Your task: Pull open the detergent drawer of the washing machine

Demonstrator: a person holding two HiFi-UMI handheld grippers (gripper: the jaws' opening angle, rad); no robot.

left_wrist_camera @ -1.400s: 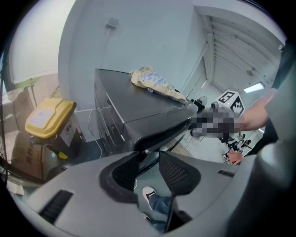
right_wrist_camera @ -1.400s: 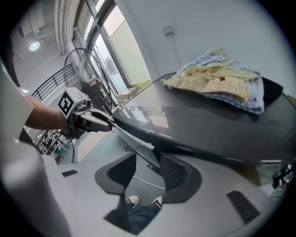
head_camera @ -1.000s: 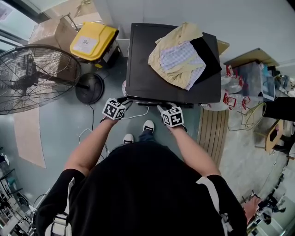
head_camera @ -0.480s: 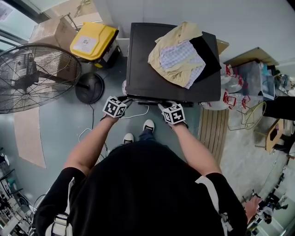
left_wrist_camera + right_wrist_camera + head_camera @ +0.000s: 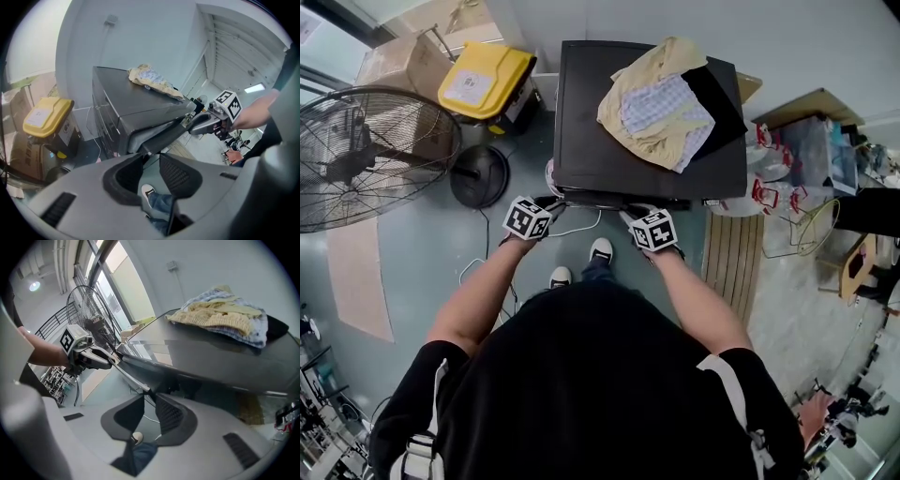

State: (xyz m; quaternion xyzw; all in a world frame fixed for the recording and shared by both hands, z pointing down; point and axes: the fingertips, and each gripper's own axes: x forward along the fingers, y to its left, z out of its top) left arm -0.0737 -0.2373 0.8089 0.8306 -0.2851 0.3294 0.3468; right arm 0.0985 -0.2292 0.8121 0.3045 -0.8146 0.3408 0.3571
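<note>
Head view: the washer (image 5: pixel 600 150) stands at 12 o'clock from the person, with clothes (image 5: pixel 661 103) heaped on its dark top. The drawer lip (image 5: pixel 605 200) is a dark strip along the washer's front edge, on its 6 o'clock side. The left claw (image 5: pixel 553 202) meets the lip near its 9 o'clock end, and the right claw (image 5: pixel 630 214) meets it farther toward 3 o'clock. In each gripper view the jaws are closing and narrowly apart. The lip's thin edge lies at their tips, and a gap shows between the pads. A fan (image 5: pixel 366 155) and a yellow bin (image 5: pixel 483 82) stand on the floor at 10 o'clock.
</note>
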